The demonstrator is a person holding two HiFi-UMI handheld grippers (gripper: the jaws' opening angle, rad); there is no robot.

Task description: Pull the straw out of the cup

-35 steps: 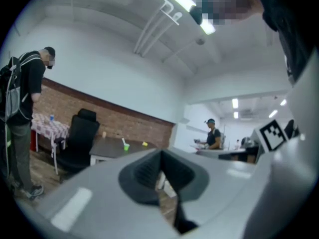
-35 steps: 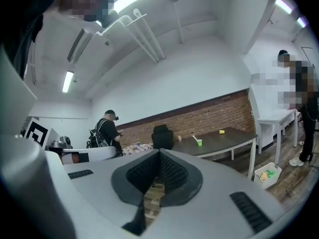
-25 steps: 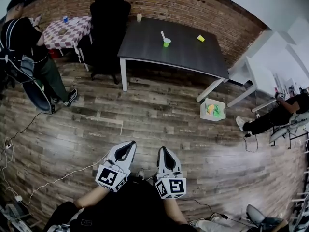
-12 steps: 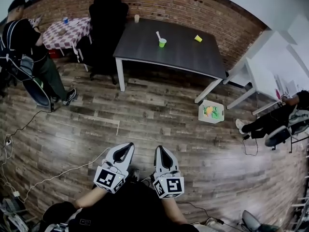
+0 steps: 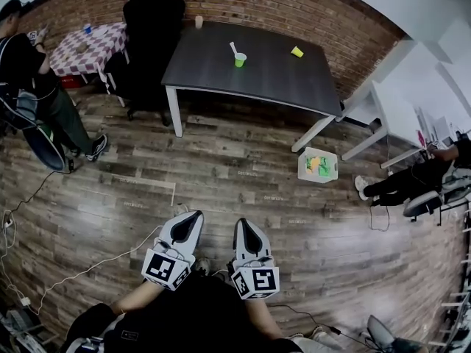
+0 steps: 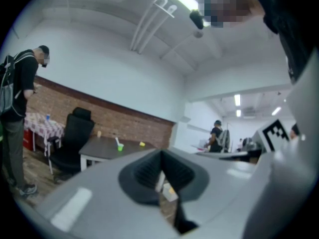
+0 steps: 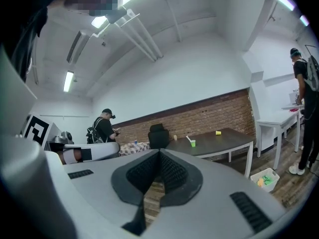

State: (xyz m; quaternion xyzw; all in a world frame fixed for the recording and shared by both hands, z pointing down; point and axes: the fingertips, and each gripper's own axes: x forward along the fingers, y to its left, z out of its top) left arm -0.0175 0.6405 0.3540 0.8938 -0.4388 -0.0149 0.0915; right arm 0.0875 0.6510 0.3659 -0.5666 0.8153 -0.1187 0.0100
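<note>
- On the dark table (image 5: 257, 87), toward its far edge: green cup (image 5: 240, 60), white straw (image 5: 232, 48) in it, leaning left.
- Right of it on the table: yellow cup (image 5: 296, 51).
- Well short of the table, over the wood floor (image 5: 221, 175): left gripper (image 5: 194, 216) and right gripper (image 5: 241, 223), side by side.
- Both pinched closed, pads together, nothing between.
- Near the table's right front leg: white bin (image 5: 318, 165).
- At the table's left end: black chair (image 5: 151, 20).

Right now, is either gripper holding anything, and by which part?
Nothing is held. The left gripper and right gripper are both shut with nothing between the jaws; the straw sits in the green cup on the far table.
</note>
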